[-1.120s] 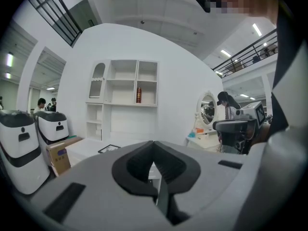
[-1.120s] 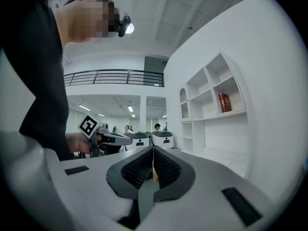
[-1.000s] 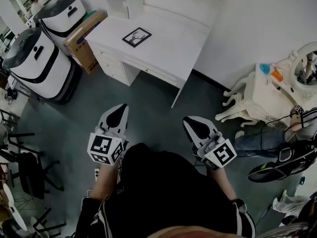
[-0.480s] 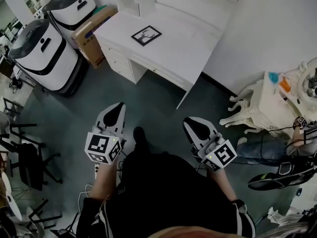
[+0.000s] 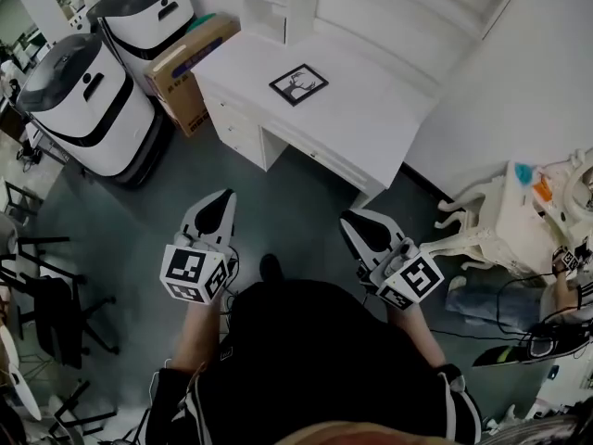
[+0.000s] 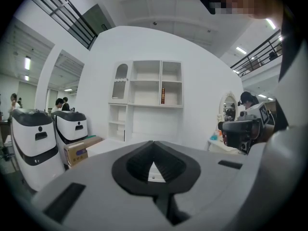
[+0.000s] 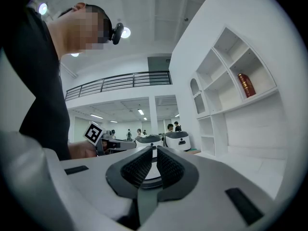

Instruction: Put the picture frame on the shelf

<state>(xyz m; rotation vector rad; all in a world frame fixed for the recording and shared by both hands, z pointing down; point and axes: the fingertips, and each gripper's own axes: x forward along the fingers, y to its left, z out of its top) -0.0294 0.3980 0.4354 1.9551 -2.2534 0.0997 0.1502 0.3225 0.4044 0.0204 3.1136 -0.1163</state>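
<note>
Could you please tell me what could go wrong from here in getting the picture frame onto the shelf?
1. The picture frame lies flat on the desk, so it may slide or scrape when pinched; the left tool and right tool are both shut and empty.
2. A reddish-brown item stands in one compartment of the shelf and could be knocked while placing the frame.

head view: overhead, steep down | gripper views: low, level, fwd | shared: shelf (image 6: 147,93), desk (image 5: 352,119)
</note>
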